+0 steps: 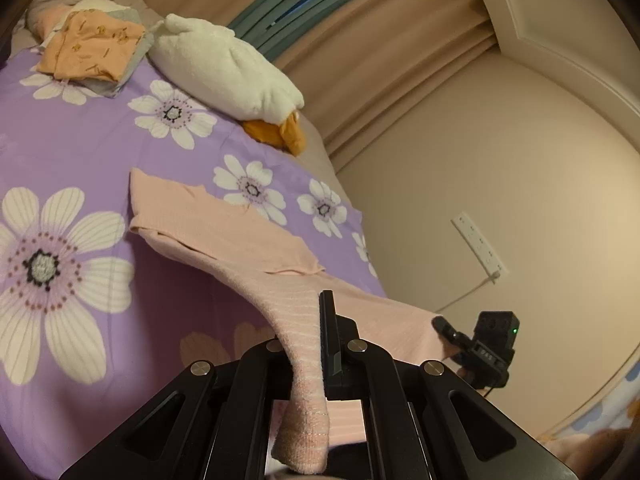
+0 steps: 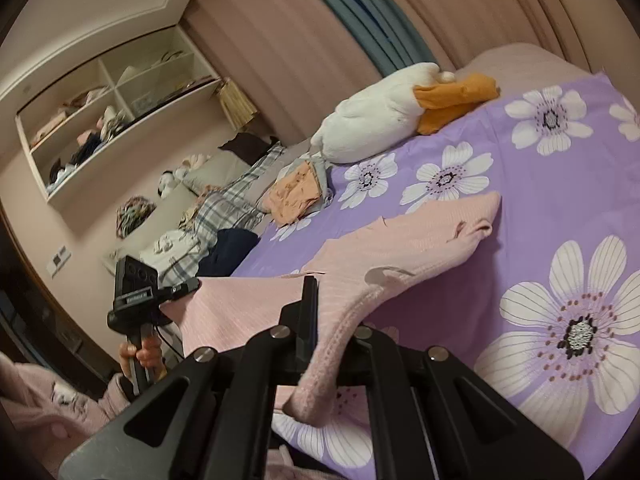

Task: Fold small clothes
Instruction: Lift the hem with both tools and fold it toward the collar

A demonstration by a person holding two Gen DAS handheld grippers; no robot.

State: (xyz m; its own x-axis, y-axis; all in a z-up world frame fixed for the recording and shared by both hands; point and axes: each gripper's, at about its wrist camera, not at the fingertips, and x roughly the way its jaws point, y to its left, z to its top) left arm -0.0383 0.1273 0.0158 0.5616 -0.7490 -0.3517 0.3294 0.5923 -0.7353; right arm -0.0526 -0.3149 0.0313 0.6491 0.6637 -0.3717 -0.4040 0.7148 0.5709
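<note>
A pink ribbed knit garment (image 1: 224, 236) lies stretched over the purple flowered bed cover (image 1: 80, 152). Its near hem is lifted off the bed. My left gripper (image 1: 316, 340) is shut on one corner of the hem, and the cloth hangs down between its fingers. My right gripper (image 2: 320, 320) is shut on the other corner of the same garment (image 2: 400, 248). Each gripper shows in the other's view: the right gripper (image 1: 444, 328) and the left gripper (image 2: 188, 286), both holding the taut hem edge.
A folded orange garment (image 1: 88, 46) sits on a small pile at the far end of the bed. A white plush goose (image 1: 224, 68) lies beside it. Unfolded clothes (image 2: 224, 208) are heaped by the bed's far side. A wall shelf (image 2: 112, 100) and curtains stand behind.
</note>
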